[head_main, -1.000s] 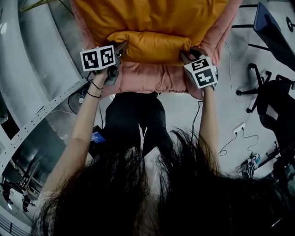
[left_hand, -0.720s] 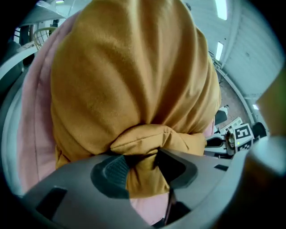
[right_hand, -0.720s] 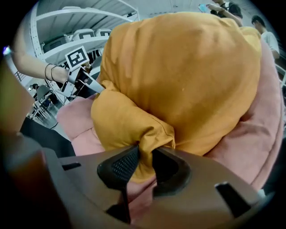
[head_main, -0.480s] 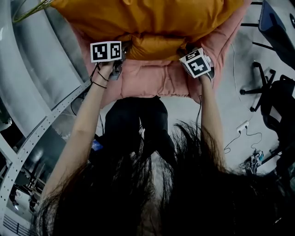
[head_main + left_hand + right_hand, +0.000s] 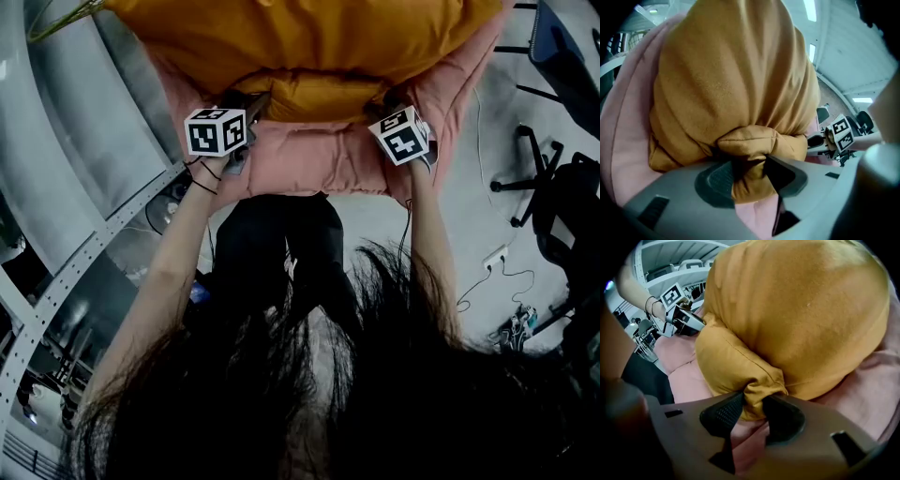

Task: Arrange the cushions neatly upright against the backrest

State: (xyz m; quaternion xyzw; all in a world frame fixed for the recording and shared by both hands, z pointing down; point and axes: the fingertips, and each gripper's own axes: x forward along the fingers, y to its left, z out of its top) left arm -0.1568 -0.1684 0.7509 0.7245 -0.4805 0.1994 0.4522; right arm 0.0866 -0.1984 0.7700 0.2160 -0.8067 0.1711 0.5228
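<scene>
A large orange cushion (image 5: 309, 37) leans against the backrest of a pink armchair (image 5: 319, 159). Its lower edge is bunched up near the seat front. My left gripper (image 5: 251, 101) is shut on the cushion's lower left corner. In the left gripper view the orange fabric (image 5: 736, 79) is pinched between the pads of that gripper (image 5: 747, 171). My right gripper (image 5: 386, 101) holds the lower right corner. In the right gripper view its jaws (image 5: 752, 408) are opening, with the fabric fold (image 5: 761, 385) still between both pads and touching them.
Pink seat padding (image 5: 867, 380) spreads under and around the cushion. A person's black-clad legs (image 5: 281, 244) stand at the chair front. A white metal frame (image 5: 84, 141) runs along the left. A black office chair (image 5: 553, 187) and floor cables (image 5: 487, 262) are at the right.
Both grippers have carried the cushion's lower edge farther in toward the backrest. The cushion now fills more of the top of the head view. The left marker cube has tilted.
</scene>
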